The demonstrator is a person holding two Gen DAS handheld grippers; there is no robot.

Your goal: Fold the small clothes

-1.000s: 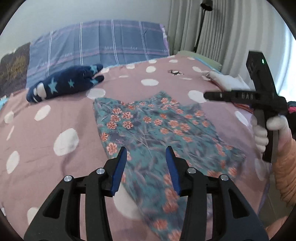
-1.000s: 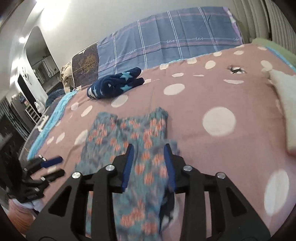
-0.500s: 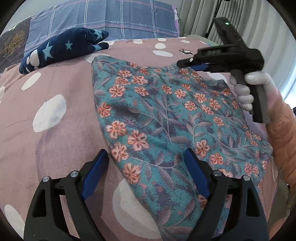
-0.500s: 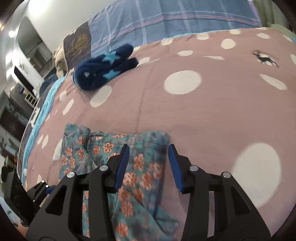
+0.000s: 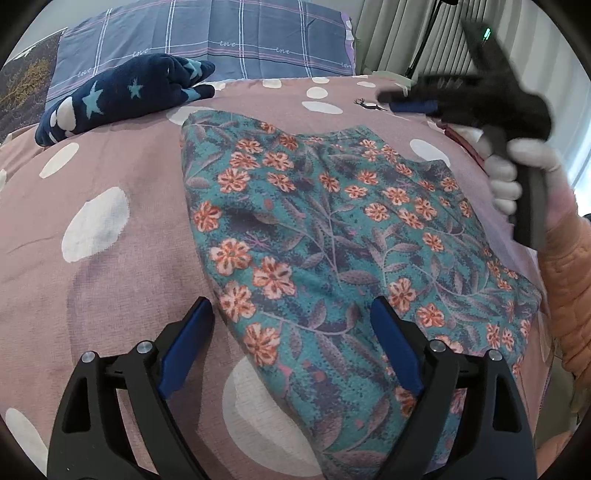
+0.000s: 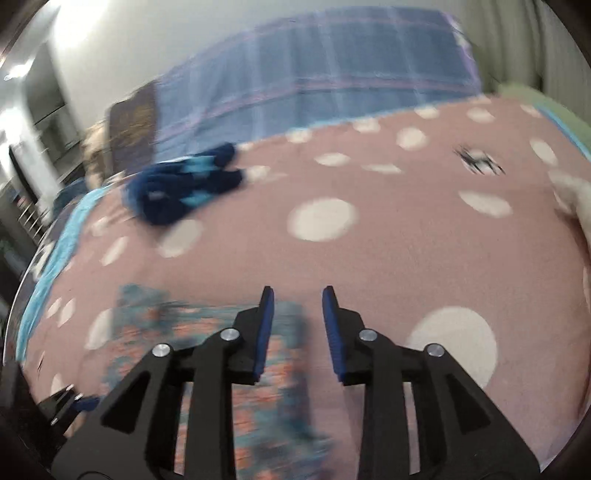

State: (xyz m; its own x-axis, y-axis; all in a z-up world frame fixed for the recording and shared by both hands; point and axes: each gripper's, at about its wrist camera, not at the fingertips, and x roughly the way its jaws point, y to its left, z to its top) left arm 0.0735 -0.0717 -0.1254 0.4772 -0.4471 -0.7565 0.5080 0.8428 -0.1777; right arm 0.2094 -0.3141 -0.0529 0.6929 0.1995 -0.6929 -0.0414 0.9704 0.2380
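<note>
gloved hand in left view only

The right wrist view is smeared: the floral garment and navy star cloth lose their patterns. In the left wrist view the right claw is blurred, and the garment's near end runs behind the left claw.

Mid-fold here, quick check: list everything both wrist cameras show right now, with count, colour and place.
floral garment: one, teal with orange flowers, flat mid-bed
star-print bundle: one, navy, far left by the pillow
bedspread: one, mauve with white dots, under everything
pillow: one, blue plaid, at the head
curtain: pale, far right
left gripper: open, straddling the garment's near edge
right gripper: open, nothing between, jaws just reopened
gloved hand: white, on the right gripper's handle
sleeve: orange
</note>
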